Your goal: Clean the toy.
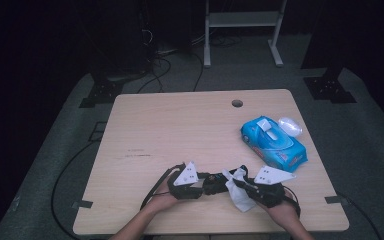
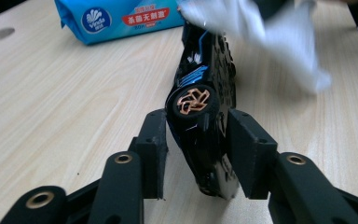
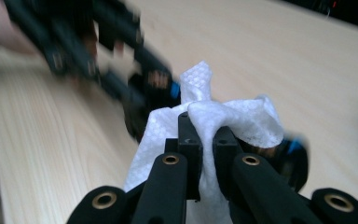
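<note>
A black toy car (image 2: pixel 200 116) with blue trim and copper-coloured wheels lies tipped on its side between the jaws of my left gripper (image 2: pixel 196 154), whose pads press on both its flanks. From above, the left gripper (image 1: pixel 206 186) and the car (image 1: pixel 215 182) are near the table's front edge, at the middle. My right gripper (image 3: pixel 201 140) is shut on a crumpled white tissue (image 3: pixel 242 119). It holds the tissue (image 1: pixel 244 201) against the car's far end, right of the left gripper. In the left gripper view the tissue (image 2: pixel 279 32) is blurred above the car.
A blue tissue pack (image 1: pixel 272 145) lies at the table's right side, with a clear plastic wrapper (image 1: pixel 290 125) just behind it. A cable hole (image 1: pixel 237 103) sits near the far edge. The wooden tabletop (image 1: pixel 170 130) is bare on the left. Cables trail off the front left.
</note>
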{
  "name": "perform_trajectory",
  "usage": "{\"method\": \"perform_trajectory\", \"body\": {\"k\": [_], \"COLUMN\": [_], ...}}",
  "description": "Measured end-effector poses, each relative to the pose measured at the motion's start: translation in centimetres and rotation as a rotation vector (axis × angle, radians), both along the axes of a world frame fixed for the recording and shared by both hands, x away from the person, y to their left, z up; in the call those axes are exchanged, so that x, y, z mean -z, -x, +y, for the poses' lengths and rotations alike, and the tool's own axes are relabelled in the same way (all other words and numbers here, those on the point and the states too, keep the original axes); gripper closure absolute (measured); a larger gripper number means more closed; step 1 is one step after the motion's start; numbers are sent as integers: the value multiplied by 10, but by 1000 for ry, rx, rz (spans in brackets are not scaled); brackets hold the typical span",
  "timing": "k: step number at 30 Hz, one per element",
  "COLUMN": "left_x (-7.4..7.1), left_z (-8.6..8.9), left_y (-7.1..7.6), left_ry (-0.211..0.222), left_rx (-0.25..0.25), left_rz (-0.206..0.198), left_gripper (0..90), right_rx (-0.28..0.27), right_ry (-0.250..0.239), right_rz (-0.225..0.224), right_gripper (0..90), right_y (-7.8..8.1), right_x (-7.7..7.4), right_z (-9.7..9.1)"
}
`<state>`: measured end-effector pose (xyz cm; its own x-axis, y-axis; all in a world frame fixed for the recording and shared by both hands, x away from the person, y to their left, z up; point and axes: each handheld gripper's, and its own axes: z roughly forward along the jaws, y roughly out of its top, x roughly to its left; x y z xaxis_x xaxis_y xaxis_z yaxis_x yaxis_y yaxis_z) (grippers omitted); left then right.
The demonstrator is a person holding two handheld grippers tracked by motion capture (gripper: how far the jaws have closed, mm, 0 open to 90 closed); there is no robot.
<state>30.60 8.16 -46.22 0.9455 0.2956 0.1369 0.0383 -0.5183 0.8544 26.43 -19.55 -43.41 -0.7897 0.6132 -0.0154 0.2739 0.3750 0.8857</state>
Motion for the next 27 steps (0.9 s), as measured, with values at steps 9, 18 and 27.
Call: {"method": "perform_trajectory", "body": {"k": [9, 18, 27], "left_x": [4, 7, 8], "left_z": [-4, -8, -4], "left_y": [1, 0, -1], "left_ry": [-24, -24, -11], "left_rx": [27, 36, 25], "left_rz": [12, 6, 12], "left_gripper": [621, 654, 657], "right_rx": [-2, -49, 1], "right_ry": [64, 66, 68], "right_rz": [53, 71, 65], "right_gripper": [858, 859, 860], "right_y": [-14, -19, -24], "right_x": [-4, -8, -5], "right_z": [10, 42, 37]}}
